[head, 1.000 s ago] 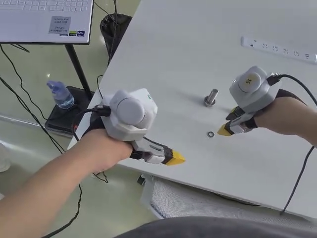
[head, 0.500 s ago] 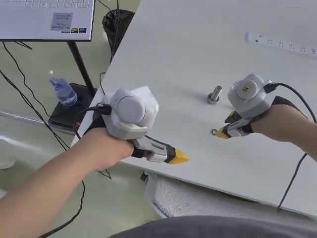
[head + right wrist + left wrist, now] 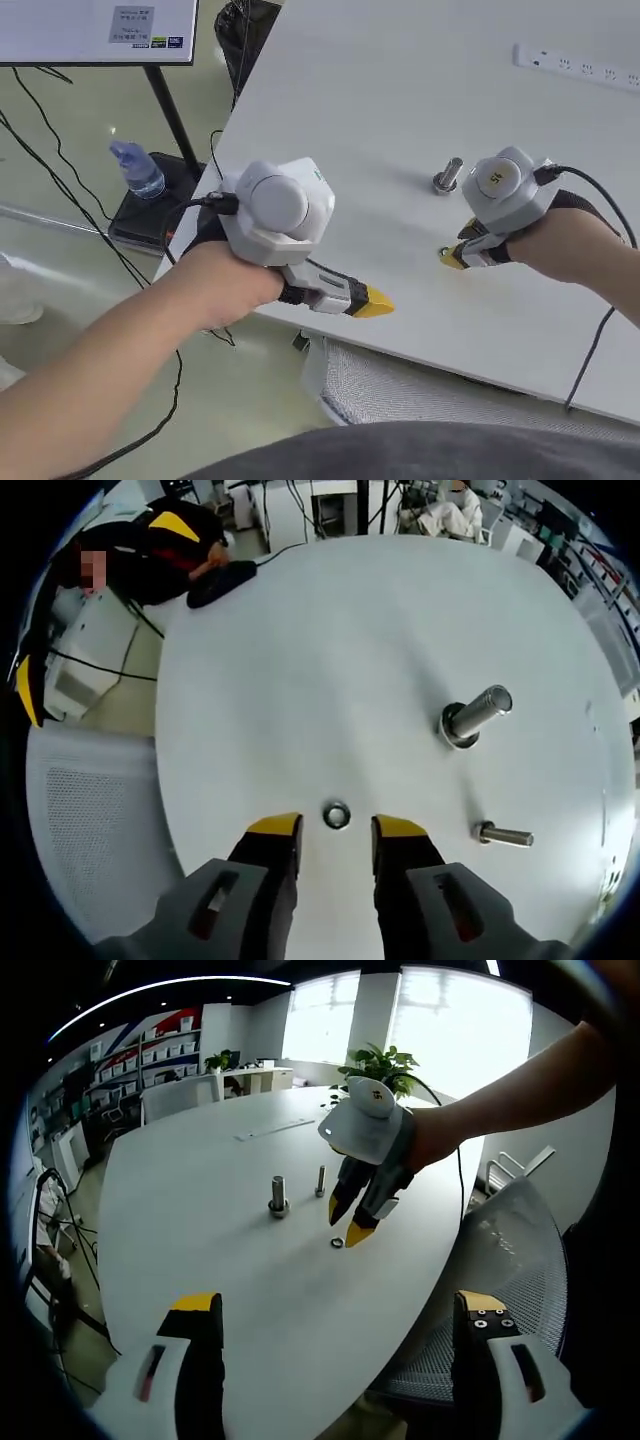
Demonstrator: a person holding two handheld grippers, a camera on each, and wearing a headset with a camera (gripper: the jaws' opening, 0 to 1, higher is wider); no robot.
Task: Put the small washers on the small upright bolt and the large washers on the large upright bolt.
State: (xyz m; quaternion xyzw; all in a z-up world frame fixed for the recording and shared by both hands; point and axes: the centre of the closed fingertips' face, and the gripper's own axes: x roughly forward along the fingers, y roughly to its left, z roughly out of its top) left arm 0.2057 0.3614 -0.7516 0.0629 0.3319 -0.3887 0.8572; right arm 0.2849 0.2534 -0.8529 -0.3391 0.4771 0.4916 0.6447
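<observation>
The office is bright and open, and the white desk (image 3: 400,90) in front of me is broad, smooth and bare, which is the root of most of my worries: nothing on it would stop a loose part from sliding. My left gripper (image 3: 372,301) hangs out past the near edge of the desk, jaws spread wide and holding nothing, so I judge it harmless where it is. My right gripper (image 3: 453,258) is down low over the desk with its yellow tips parted by a modest gap, pinching nothing yet. The large bolt (image 3: 475,715) stands on its head well apart from those tips, and the small bolt (image 3: 505,834) stands near it; both look free-standing, so a careless sweep of the gripper could topple either one. The washer (image 3: 337,816) lies flat on the desk just ahead of the right gripper's tips, lined up with the gap between them. It is thin and flush to the surface, so I expect the jaws could ride over it, squirt it sideways as they close, or jam against the desk. I cannot tell its size class for certain, so the wrong bolt is also a risk.
</observation>
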